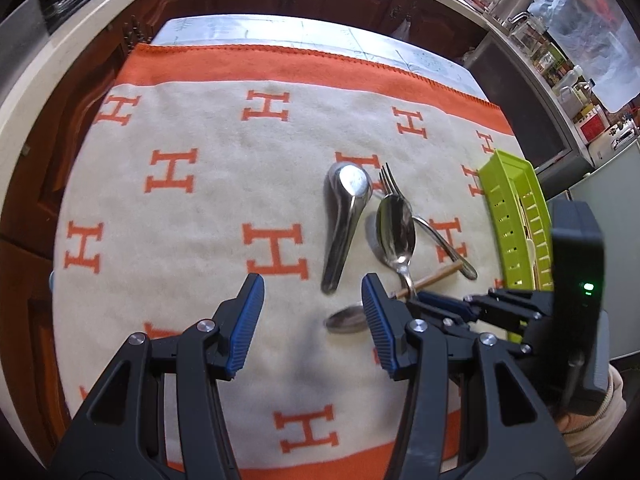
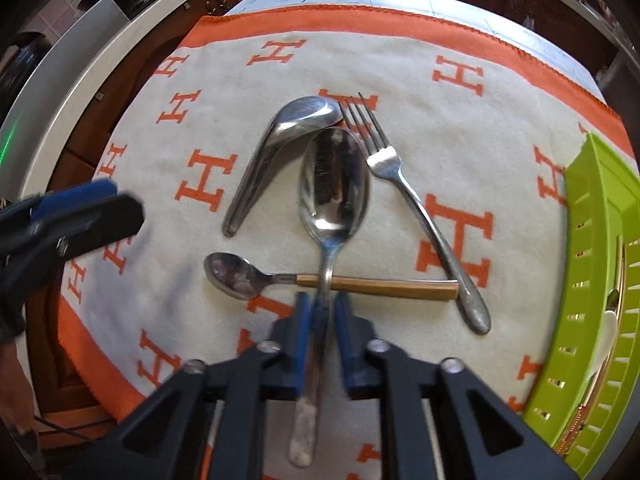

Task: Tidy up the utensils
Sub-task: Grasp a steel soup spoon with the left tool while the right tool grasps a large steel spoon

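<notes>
- Working over a cream and orange blanket [image 2: 256, 64] spread on the table, four metal utensils bunched in the middle.
- My right gripper [image 2: 320, 340] has its jaws drawn in narrow around the handle of the big spoon [image 2: 334, 176]; blur there, so I cannot tell whether the pads are pressing on it.
- That spoon lies across the small wooden-handled spoon [image 2: 240, 276], which I judge lifts its handle slightly, so it is the easier one to take first.
- Fork [image 2: 404, 184] sits just right of the big spoon's bowl, its tines crossing the soup spoon's [image 2: 276, 140] bowl; its handle end meets the wooden handle's tip.
- My left gripper [image 1: 312, 312] hangs about half open and empty, pointed at the cloth near the soup spoon's handle and the small spoon's bowl.
- Green slotted tray [image 2: 592, 248] sits at the blanket's right edge, the likely destination; something pale already lies inside.
- Open cloth between fork and tray gives a path; lifting could drag the small spoon or nudge the fork.
- Left side is wide bare blanket, room to retreat.
</notes>
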A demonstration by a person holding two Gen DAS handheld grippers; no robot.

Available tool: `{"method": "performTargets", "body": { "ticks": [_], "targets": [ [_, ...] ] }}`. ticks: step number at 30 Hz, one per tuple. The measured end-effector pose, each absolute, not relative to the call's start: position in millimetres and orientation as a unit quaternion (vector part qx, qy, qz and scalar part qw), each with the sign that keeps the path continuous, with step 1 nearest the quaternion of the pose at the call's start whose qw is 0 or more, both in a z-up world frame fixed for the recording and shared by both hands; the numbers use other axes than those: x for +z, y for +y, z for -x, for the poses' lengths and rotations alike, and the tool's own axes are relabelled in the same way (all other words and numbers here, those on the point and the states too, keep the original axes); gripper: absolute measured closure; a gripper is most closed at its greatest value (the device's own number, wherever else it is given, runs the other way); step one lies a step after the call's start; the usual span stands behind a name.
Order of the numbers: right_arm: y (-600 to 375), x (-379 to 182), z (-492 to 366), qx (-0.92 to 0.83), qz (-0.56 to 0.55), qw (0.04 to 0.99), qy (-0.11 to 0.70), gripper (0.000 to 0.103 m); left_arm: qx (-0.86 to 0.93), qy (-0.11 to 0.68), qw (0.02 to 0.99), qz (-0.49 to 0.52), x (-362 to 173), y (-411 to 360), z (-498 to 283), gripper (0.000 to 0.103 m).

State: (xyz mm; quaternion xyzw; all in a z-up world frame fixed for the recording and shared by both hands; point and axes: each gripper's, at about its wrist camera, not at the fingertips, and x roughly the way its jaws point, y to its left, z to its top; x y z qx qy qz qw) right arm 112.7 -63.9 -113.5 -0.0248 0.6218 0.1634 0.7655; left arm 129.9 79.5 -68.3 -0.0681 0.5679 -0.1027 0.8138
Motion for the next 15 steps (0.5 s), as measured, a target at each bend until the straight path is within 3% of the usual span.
{"method": "performTargets", "body": {
  "ticks": [15],
  "targets": [
    [-116, -115, -111, 0.186, -0.100, 0.751, 0.626, 0.094, -0.197, 0.570, 0.791, 0.101, -114, 41, -190, 0.060]
  ]
}}
